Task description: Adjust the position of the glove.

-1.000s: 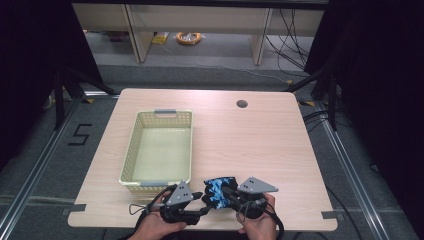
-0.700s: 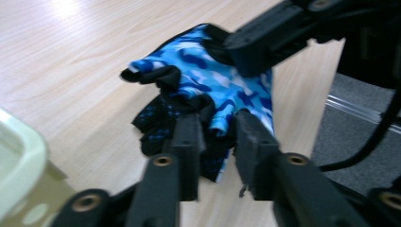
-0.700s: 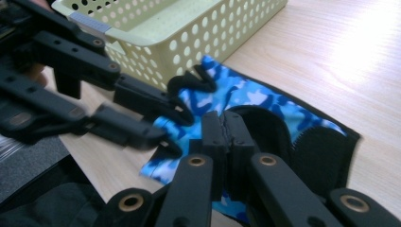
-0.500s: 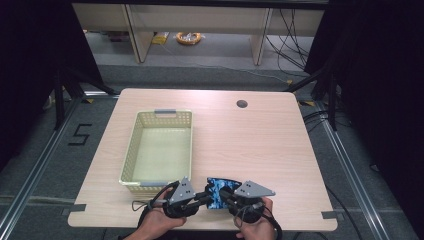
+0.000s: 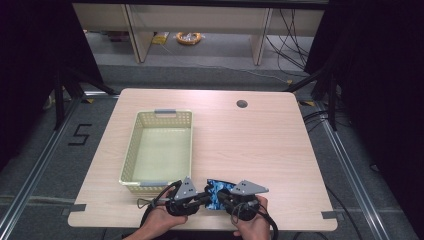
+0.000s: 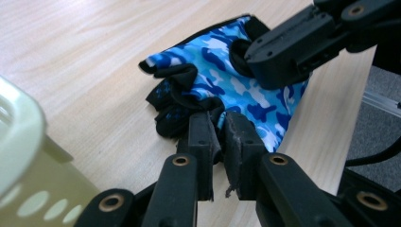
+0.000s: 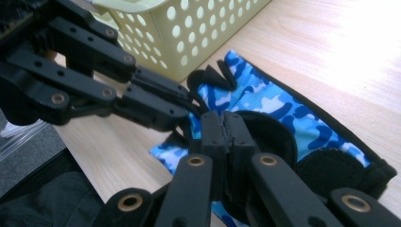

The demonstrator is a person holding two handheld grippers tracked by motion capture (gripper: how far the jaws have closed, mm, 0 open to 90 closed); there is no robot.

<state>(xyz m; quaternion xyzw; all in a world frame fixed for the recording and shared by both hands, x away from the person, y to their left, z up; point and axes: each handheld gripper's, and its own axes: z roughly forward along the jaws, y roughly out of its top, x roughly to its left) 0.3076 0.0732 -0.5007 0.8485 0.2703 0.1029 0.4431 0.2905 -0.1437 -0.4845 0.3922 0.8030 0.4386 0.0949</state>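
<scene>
blue camo glove (image 6: 236, 90) partly hidden behind both claws.

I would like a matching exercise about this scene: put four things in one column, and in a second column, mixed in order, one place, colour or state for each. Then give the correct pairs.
Column one:
1. glove
2. basket
3. left gripper
4. round hole in the table

Column two:
a. pale yellow, with nothing inside it
b. on the far side of the table, right of the basket
c. blue camouflage pattern with black trim
d. shut on an edge of the glove

Pairs: 1-c, 2-a, 3-d, 4-b
</scene>
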